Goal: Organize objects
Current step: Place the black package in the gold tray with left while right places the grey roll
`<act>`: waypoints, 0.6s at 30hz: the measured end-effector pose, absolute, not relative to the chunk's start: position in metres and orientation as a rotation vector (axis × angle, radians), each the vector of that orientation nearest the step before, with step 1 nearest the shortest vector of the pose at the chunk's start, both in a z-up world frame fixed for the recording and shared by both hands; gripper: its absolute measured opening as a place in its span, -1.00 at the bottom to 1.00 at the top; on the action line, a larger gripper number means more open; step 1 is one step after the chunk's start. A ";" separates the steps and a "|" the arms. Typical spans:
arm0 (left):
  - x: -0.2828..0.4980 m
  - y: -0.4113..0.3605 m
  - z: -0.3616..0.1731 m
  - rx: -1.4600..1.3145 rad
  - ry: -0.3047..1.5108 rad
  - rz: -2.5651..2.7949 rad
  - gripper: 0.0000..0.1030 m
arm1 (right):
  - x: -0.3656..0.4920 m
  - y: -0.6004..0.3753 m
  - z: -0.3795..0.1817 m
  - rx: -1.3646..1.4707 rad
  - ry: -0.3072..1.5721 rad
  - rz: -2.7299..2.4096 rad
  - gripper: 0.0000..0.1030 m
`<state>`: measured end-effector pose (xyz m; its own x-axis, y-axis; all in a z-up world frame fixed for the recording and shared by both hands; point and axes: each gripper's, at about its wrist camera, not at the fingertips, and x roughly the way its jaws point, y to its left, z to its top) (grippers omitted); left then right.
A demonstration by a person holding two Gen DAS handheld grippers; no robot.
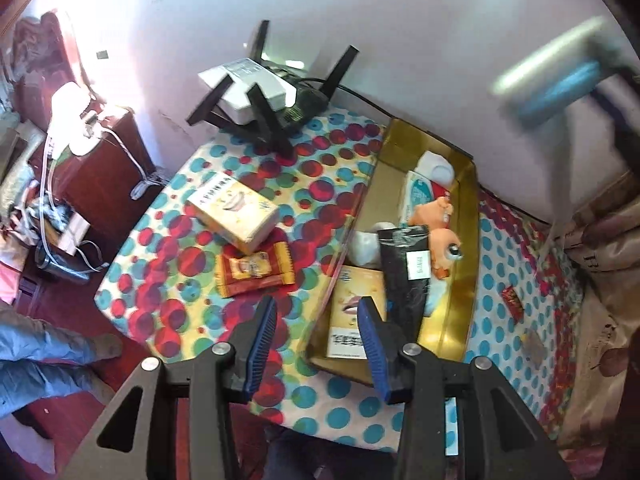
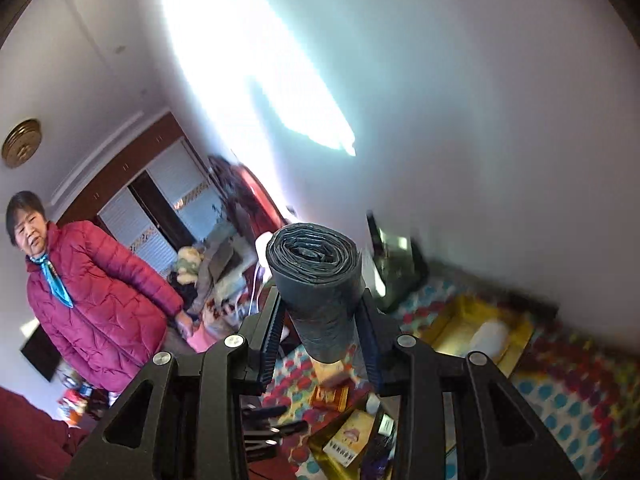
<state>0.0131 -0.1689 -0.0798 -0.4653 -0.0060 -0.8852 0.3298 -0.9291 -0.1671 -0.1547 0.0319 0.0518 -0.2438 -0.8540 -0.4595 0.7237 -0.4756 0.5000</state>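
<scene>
My right gripper (image 2: 320,300) is shut on a roll of dark grey bin bags (image 2: 316,276), held up in the air above the table. My left gripper (image 1: 316,308) is open with nothing between its blue pads (image 1: 262,332). It hovers over the table's near edge, beside the gold box (image 1: 460,280). The box holds a tissue pack (image 1: 420,192), two orange toys (image 1: 444,248), a black packet (image 1: 404,272) and a yellow carton (image 1: 352,312). Another yellow carton (image 1: 236,210) and a red-and-yellow snack packet (image 1: 256,268) lie on the dotted tablecloth (image 1: 320,184).
A router with black antennas (image 1: 260,88) stands at the back of the table by the wall. A small red packet (image 1: 512,300) lies right of the box. A person in a magenta jacket (image 2: 92,300) stands to the left. A dark wooden cabinet with cables (image 1: 100,152) is beside the table.
</scene>
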 end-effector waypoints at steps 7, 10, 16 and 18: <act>0.025 -0.175 -0.086 1.524 0.421 -2.452 -0.17 | -0.199 0.011 -0.050 1.149 -0.437 -1.810 -0.34; 0.028 -0.178 -0.088 1.529 0.414 -2.438 -0.17 | -0.216 0.008 -0.074 1.189 -0.583 -1.781 -0.34; 0.028 -0.183 -0.091 1.546 0.429 -2.436 -0.17 | -0.239 -0.004 -0.081 1.233 -0.543 -1.871 -0.34; 0.027 -0.182 -0.091 1.550 0.426 -2.448 -0.17 | -0.242 -0.009 -0.095 1.320 -0.435 -1.933 -0.34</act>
